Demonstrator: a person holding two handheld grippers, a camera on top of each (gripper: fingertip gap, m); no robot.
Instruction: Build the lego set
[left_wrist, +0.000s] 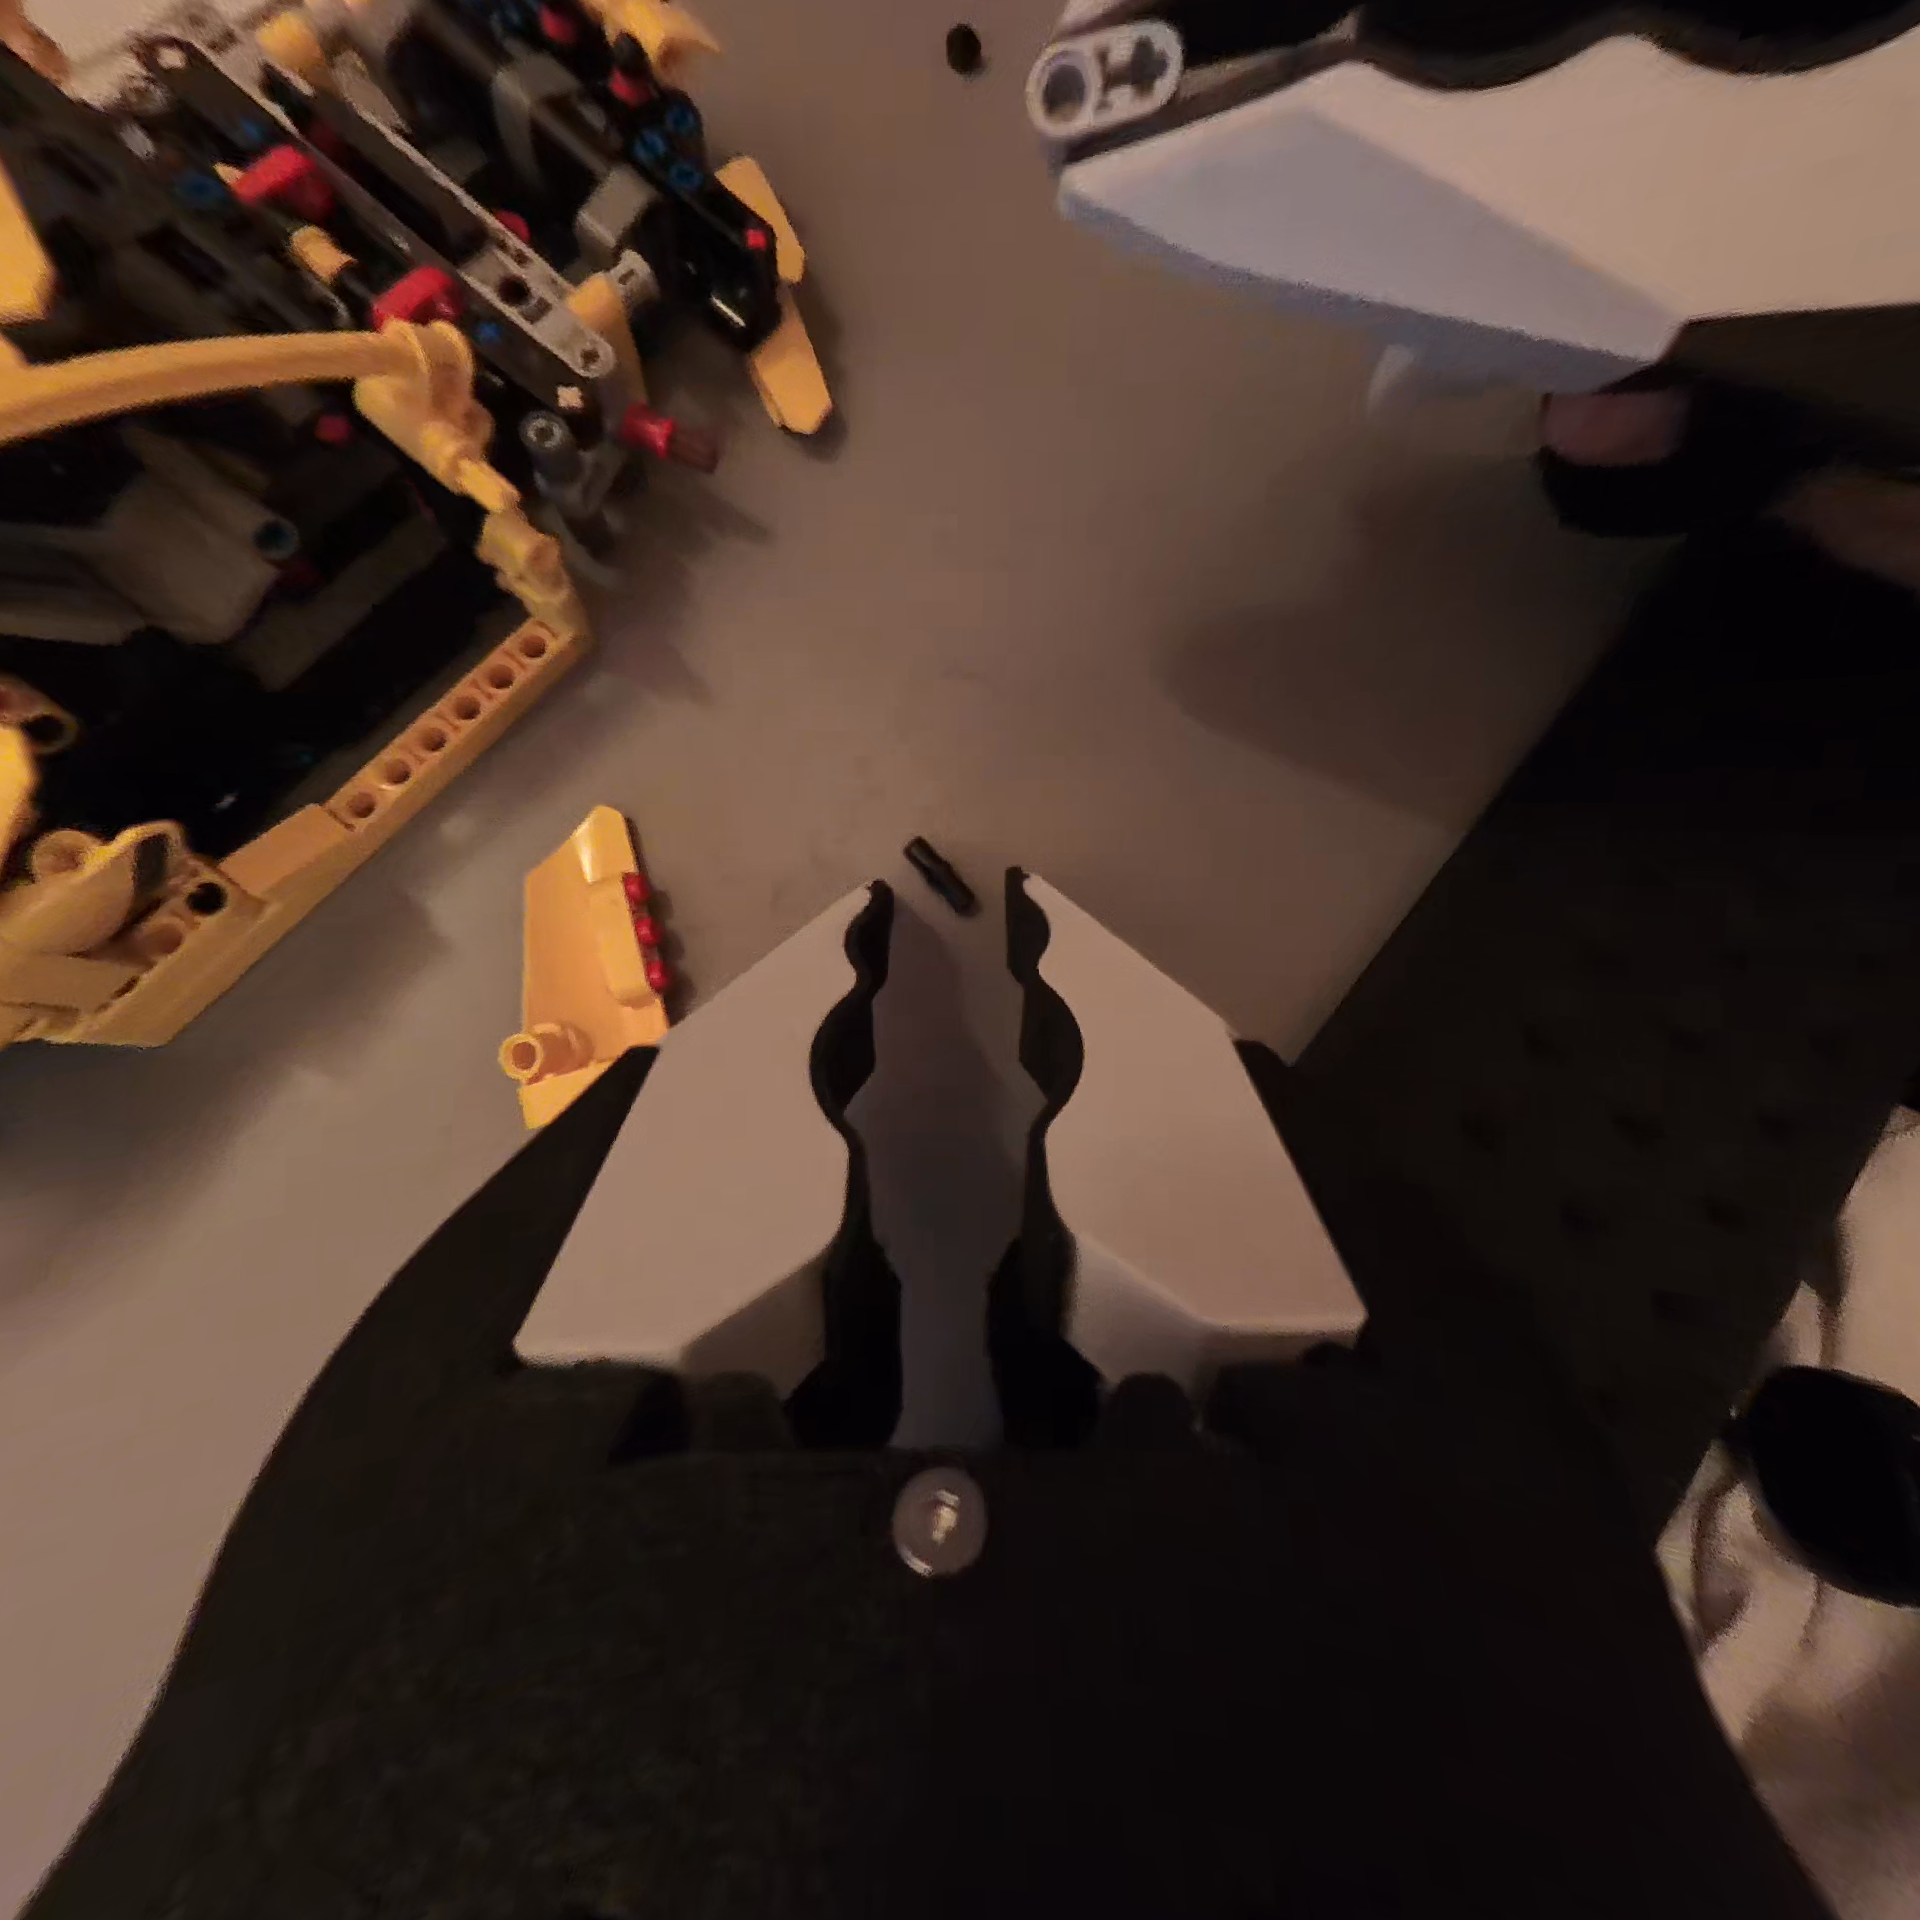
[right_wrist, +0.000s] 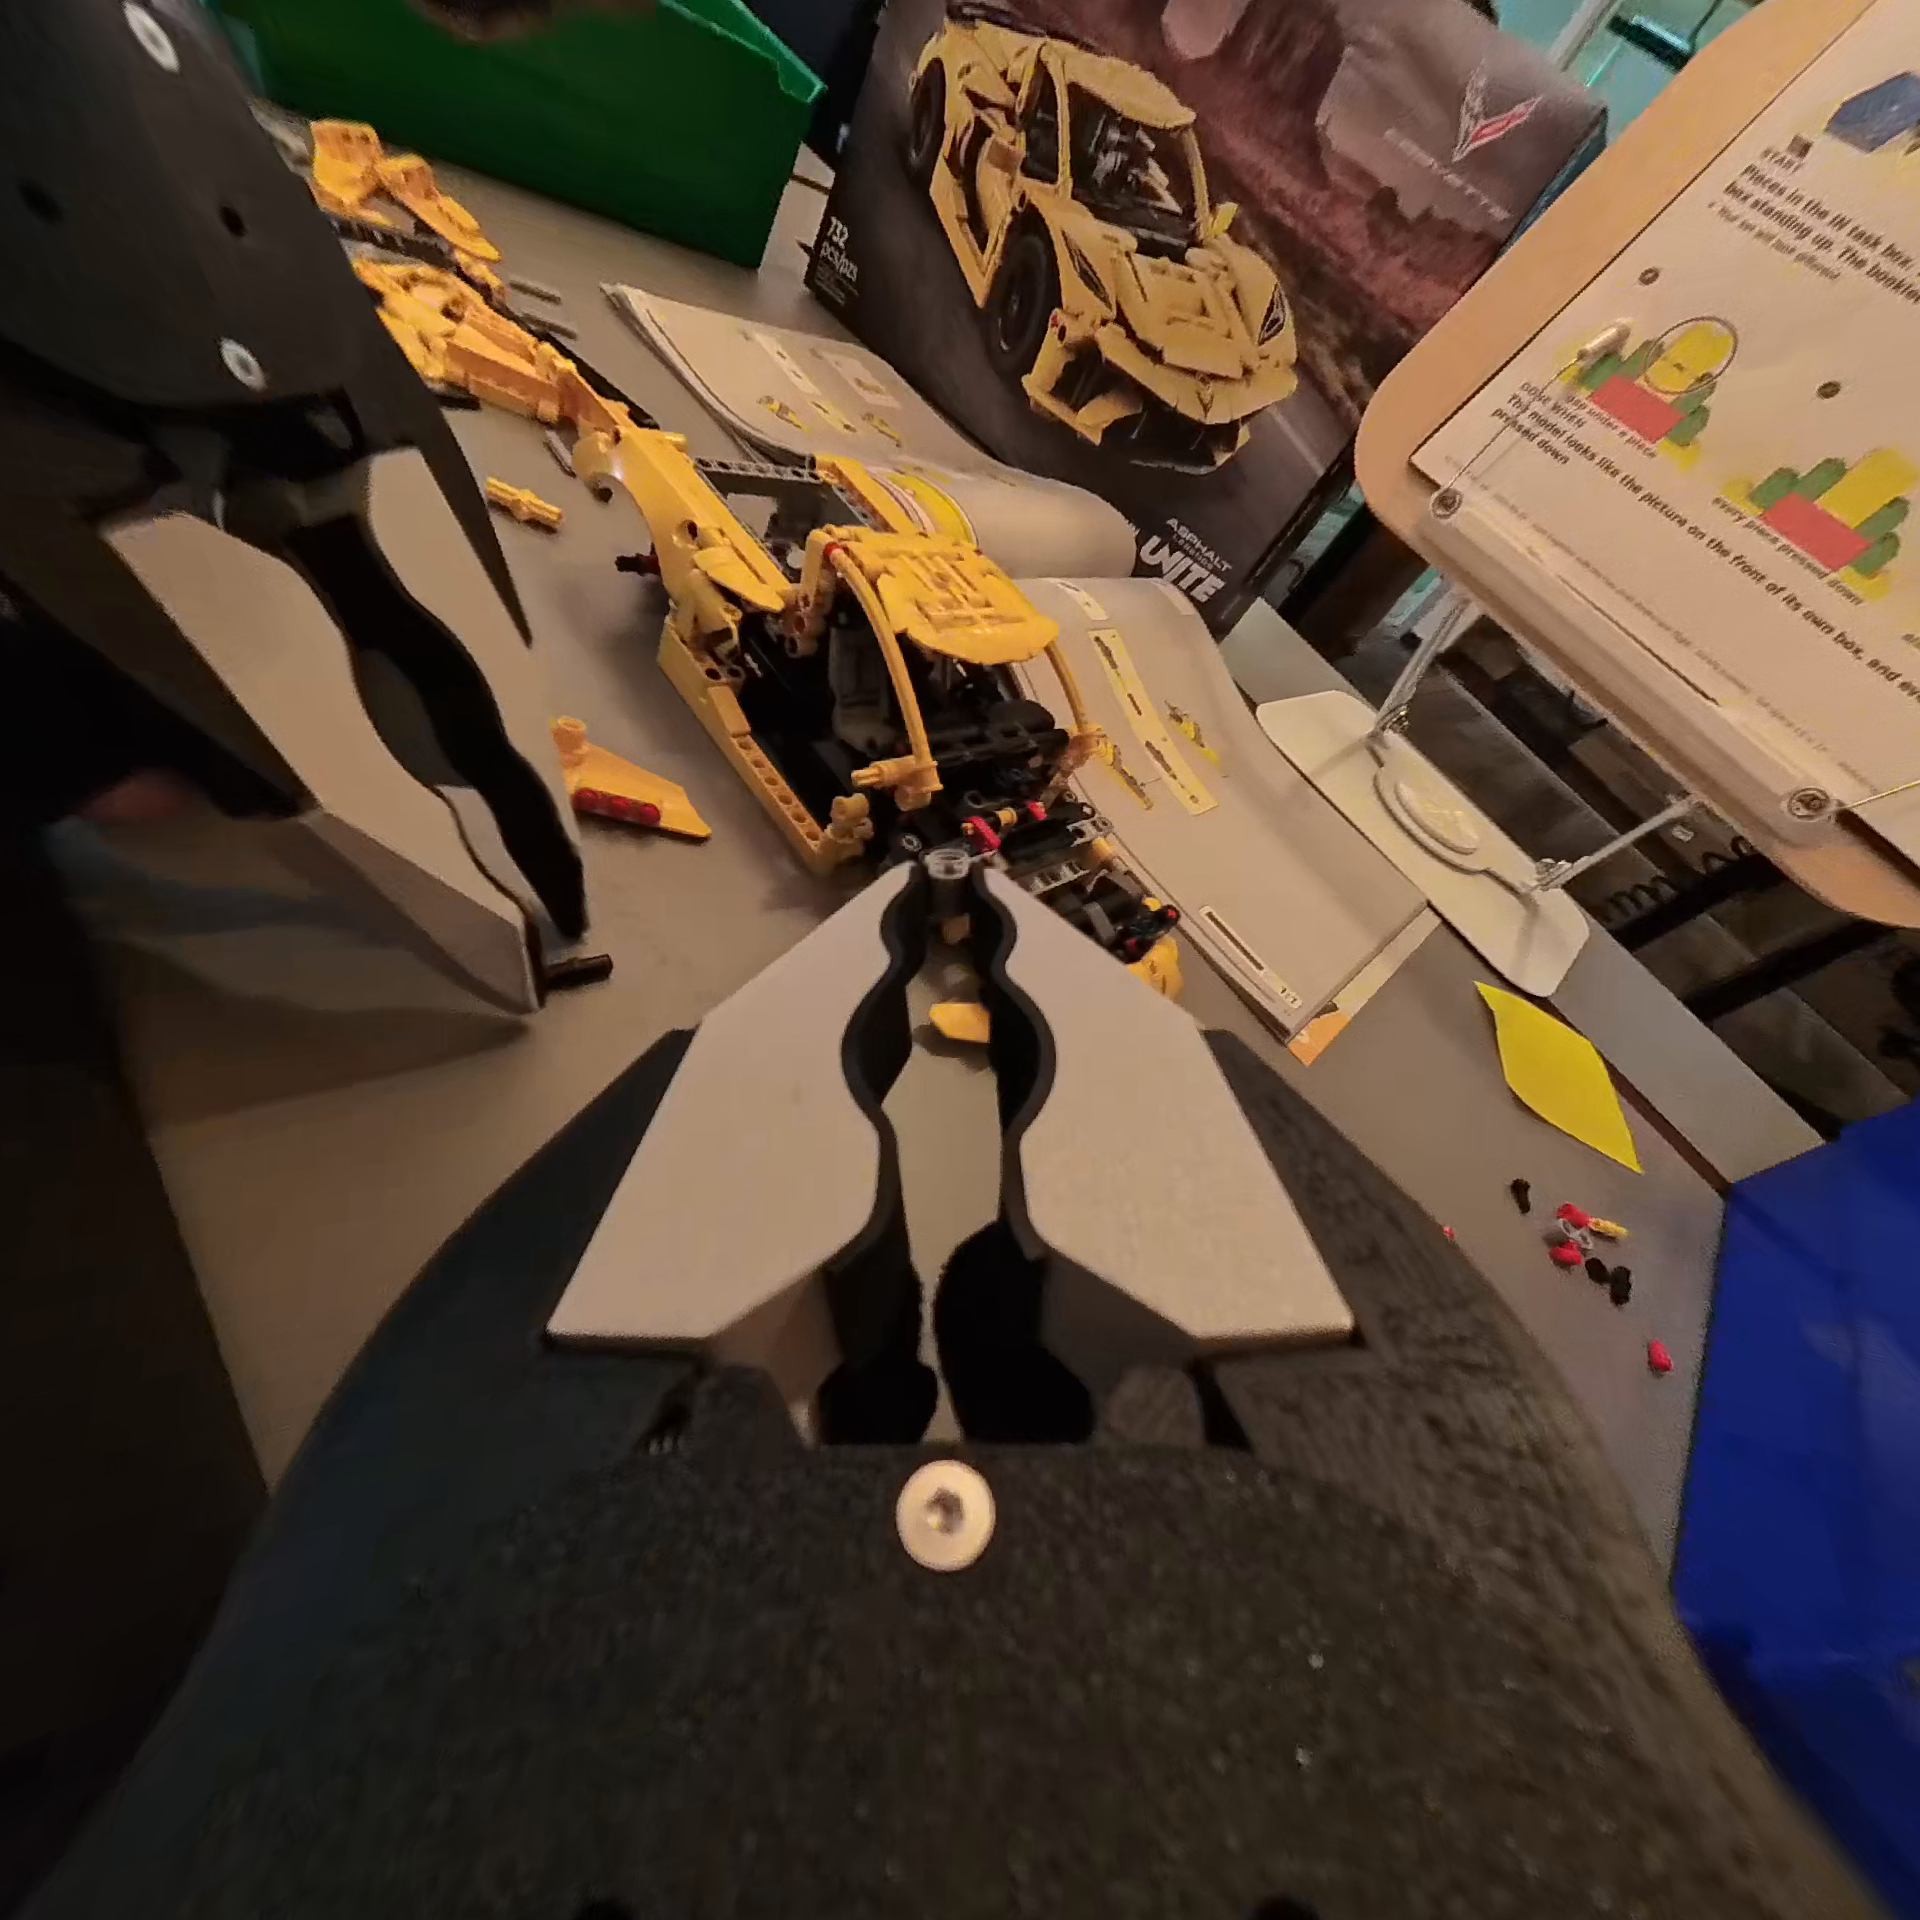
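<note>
The part-built yellow and black car model (left_wrist: 312, 416) stands on the grey table, also in the right wrist view (right_wrist: 883, 707). A small black pin (left_wrist: 938, 876) lies on the table between the tips of my open left gripper (left_wrist: 948, 888). A yellow panel with red pins (left_wrist: 597, 956) lies just left of it. My right gripper (right_wrist: 948, 883) is shut on a small light grey beam piece (right_wrist: 948, 862), held above the table before the model's near end. That piece (left_wrist: 1107, 75) shows at the top of the left wrist view. The left gripper (right_wrist: 556, 935) shows at the left, its tips down by the pin (right_wrist: 582, 966).
The set's box (right_wrist: 1195, 260) and open instruction booklet (right_wrist: 1195, 810) lie behind the model. Loose yellow parts (right_wrist: 436, 281) lie far left before a green bin (right_wrist: 540, 94). A blue bin (right_wrist: 1829, 1455), small loose pins (right_wrist: 1579, 1242), a yellow sheet (right_wrist: 1558, 1070) and a sign stand (right_wrist: 1714, 395) are at the right. My right fingertips sit around 10 cm from my left ones.
</note>
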